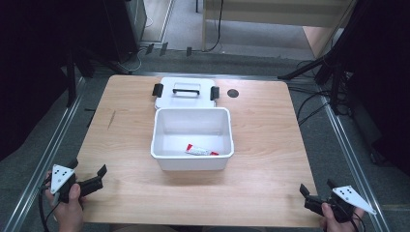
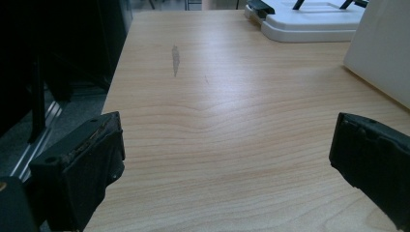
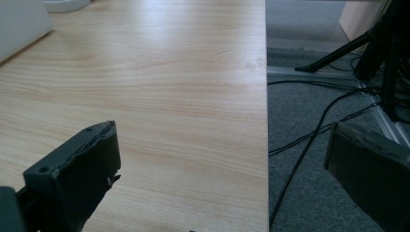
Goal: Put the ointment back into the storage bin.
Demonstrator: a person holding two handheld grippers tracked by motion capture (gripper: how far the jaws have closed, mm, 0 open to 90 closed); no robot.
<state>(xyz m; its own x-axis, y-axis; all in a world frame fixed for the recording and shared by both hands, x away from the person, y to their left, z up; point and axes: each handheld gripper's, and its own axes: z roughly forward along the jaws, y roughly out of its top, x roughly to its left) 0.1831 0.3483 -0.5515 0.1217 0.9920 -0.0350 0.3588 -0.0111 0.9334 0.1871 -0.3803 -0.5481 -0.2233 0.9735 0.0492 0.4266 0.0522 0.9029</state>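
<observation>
Tube point(image 1: 201, 151) inside bin point(image 1: 164, 157) — seen from above; both grippers point(image 1: 88, 175) point(image 1: 316, 190) gape wide, empty.

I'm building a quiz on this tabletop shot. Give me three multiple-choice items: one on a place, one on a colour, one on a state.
1. Where is the tube?
A. inside the white bin
B. on the lid
C. on the bare table

2. What colour are the lid's latches?
A. red
B. black
C. white

3. How is the bin?
A. closed
B. tipped over
C. open

Answers:
1 A: it lies on the bin's floor.
2 B: dark clips flank the white lid.
3 C: the lid lies behind it on the table.
</observation>
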